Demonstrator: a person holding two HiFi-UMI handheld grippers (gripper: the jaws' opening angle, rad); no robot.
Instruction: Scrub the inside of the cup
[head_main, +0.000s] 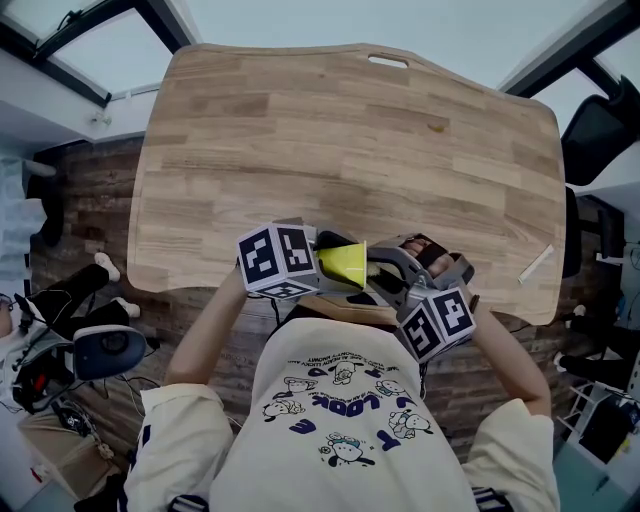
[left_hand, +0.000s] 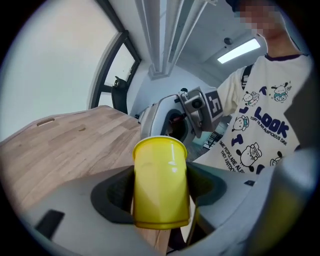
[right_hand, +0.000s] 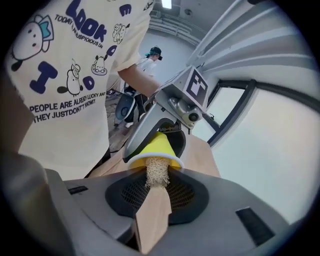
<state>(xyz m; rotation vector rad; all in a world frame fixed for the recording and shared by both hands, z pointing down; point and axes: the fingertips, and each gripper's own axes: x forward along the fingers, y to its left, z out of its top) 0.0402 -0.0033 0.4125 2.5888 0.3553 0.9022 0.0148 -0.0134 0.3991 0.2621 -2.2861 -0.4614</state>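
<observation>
While the wooden surface is lying bare in front of the person, all the work is going on in the air just above its near edge, close to the person's chest. The left tool is clamping the yellow cup by its side walls, one jaw pressing on each flank. It is holding the cup tipped over, with the base toward that tool and the open mouth pointing away at the other one. I take it the cup is being held like this so that it cannot slide or spin under the scrubbing, and so that its opening is facing the brush squarely. The right tool is standing partly closed, its jaws pinching the flat wooden handle of a brush. The pale bristle head is sticking out ahead of the jaws and sitting right at the cup's rim, entering the mouth. Gripping the handle low seems to be leaving enough length free for the bristles to reach down inside. The two tools are facing each other, nearly nose to nose, which looks to me like the scrubbing step in hand.
</observation>
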